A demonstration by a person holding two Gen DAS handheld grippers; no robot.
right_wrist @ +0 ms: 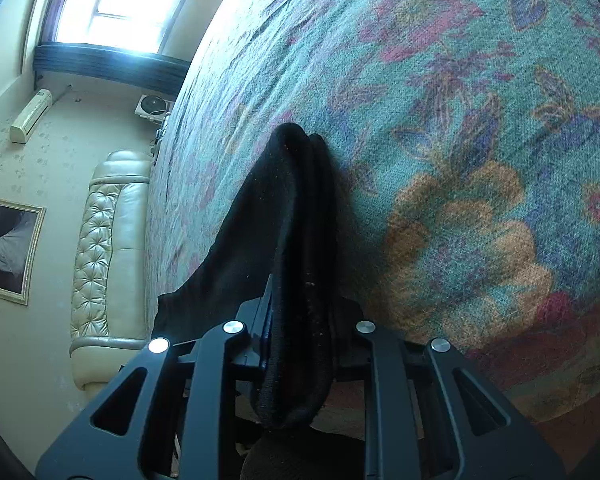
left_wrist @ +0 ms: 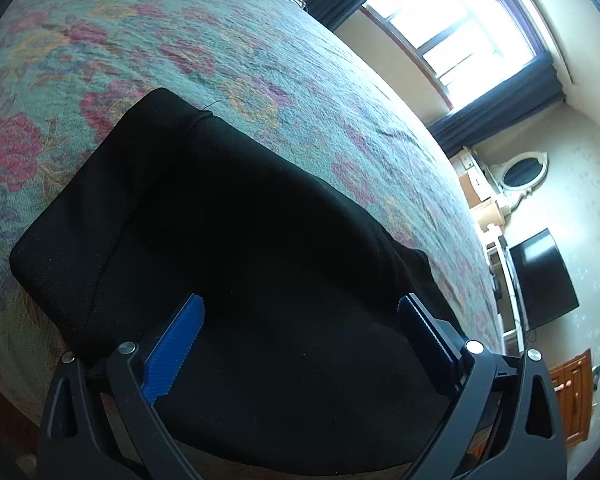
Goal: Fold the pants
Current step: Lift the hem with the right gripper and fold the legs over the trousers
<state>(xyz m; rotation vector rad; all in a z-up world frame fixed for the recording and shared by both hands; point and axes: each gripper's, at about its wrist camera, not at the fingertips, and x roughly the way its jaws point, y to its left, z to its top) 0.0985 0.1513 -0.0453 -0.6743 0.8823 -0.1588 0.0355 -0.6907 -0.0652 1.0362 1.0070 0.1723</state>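
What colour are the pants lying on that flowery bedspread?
Plain black pants, clearest in the left wrist view, against the teal floral bedspread.

In the left wrist view the black pants ran off the bottom edge near 6 o'clock, and their folds were lost in near-uniform darkness. The left tool was cut off at its base. In the right wrist view the right tool had its pads buried in the bunched cloth, so the fingertips could not be made out. The bed ran past the frame at 3 o'clock. The window was blown out white.
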